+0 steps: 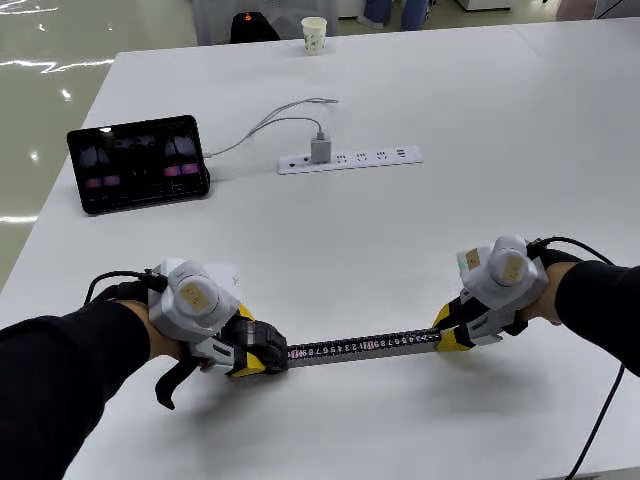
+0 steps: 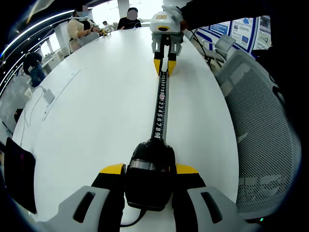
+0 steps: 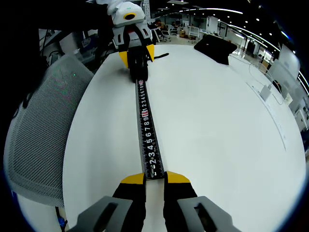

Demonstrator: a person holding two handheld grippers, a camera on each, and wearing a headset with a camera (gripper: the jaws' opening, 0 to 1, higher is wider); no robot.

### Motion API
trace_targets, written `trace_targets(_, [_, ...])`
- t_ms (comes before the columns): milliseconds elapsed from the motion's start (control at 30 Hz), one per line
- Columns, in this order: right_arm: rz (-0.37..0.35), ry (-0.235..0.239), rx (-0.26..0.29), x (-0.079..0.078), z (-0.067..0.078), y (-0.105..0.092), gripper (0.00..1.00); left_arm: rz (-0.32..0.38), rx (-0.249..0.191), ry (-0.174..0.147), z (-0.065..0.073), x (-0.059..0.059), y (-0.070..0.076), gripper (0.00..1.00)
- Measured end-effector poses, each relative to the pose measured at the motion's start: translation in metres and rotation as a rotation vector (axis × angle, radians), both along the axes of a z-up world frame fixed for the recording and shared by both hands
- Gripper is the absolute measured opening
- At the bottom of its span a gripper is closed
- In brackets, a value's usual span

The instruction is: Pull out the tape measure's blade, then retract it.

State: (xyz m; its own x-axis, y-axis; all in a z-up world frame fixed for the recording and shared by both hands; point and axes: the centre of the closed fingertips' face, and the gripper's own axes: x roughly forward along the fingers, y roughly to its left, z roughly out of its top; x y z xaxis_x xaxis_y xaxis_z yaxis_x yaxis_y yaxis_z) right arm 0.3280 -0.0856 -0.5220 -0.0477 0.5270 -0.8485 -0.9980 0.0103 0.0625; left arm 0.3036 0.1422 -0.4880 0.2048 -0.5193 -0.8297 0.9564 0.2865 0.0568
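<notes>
The tape measure's black case (image 1: 268, 355) lies low over the white table (image 1: 420, 230), and my left gripper (image 1: 250, 345) is shut on it between its yellow-tipped jaws. In the left gripper view the case (image 2: 149, 176) sits in that gripper (image 2: 149, 169). The dark numbered blade (image 1: 365, 346) is drawn out to the right, just above the tabletop. My right gripper (image 1: 446, 332) is shut on the blade's end. In the right gripper view the blade (image 3: 145, 121) runs from my right gripper (image 3: 154, 178) to the left gripper (image 3: 136, 53).
A white power strip (image 1: 350, 158) with a plugged charger and cable lies mid-table. A dark tablet (image 1: 138, 162) stands at the left and a paper cup (image 1: 314, 34) at the far edge. A grey mesh chair (image 2: 260, 121) is beside the near table edge.
</notes>
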Motion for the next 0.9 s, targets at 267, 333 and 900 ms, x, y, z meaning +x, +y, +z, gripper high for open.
trace_targets(267, [-0.005,-0.008,-0.006,0.001,0.0,-0.005,0.09,0.0,0.002,0.0,-0.001,0.001,0.0,0.32])
trace_targets(333, [-0.009,-0.008,-0.006,0.001,0.0,-0.007,0.09,0.0,0.003,0.001,-0.001,0.001,0.0,0.32])
trace_targets(900, [-0.02,-0.006,-0.013,0.001,0.001,-0.017,0.09,0.002,0.003,-0.001,0.0,0.001,0.0,0.32])
